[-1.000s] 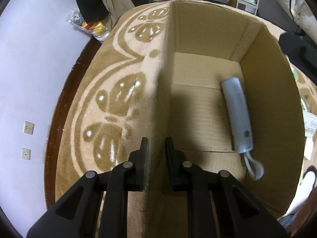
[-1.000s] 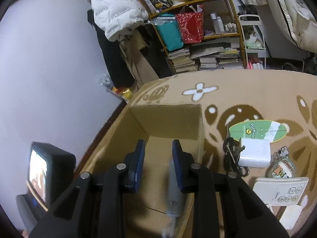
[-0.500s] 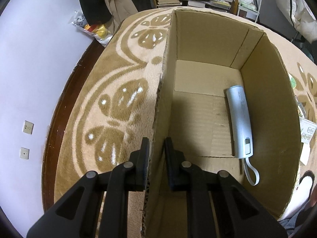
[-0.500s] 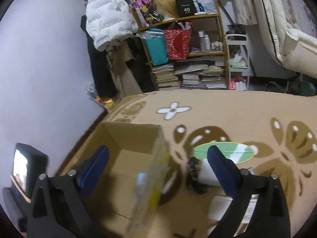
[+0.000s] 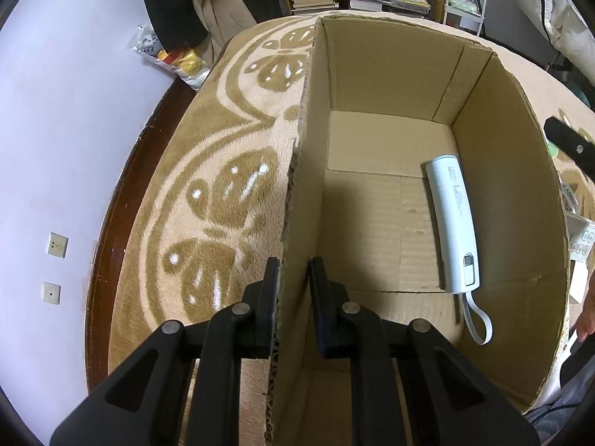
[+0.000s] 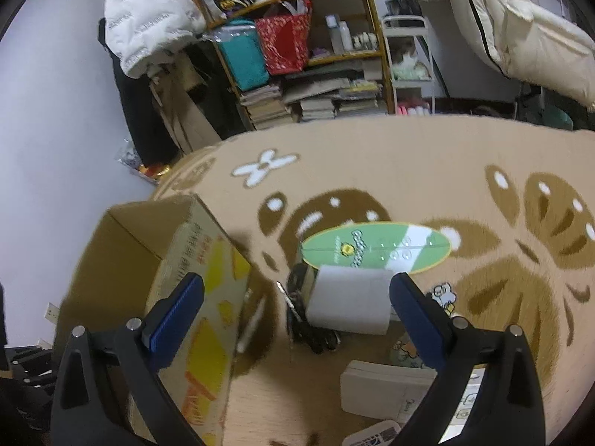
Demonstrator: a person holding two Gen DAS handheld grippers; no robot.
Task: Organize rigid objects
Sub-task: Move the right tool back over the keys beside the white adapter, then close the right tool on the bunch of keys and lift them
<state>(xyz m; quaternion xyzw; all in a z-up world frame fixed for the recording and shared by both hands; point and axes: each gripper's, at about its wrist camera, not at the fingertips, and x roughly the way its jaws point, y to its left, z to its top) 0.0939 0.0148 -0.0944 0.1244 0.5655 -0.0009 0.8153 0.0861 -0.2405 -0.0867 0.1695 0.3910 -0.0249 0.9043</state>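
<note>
Patterned rug (image 6: 390,171) crowded. Left gripper (image 5: 292,290) clamps cardboard box (image 5: 494,171) wall; grip slip tips box. Right gripper (image 6: 297,308), jaws wide apart, over white adapter (image 6: 347,304); may snag black cable (image 6: 301,319).

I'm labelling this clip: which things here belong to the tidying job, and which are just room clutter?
Job:
cardboard box, its wall between the left gripper jaws
white flashlight inside it
white adapter
green oval card
black keys
open right gripper

Clutter:
bookshelf
white puffer jacket
</note>
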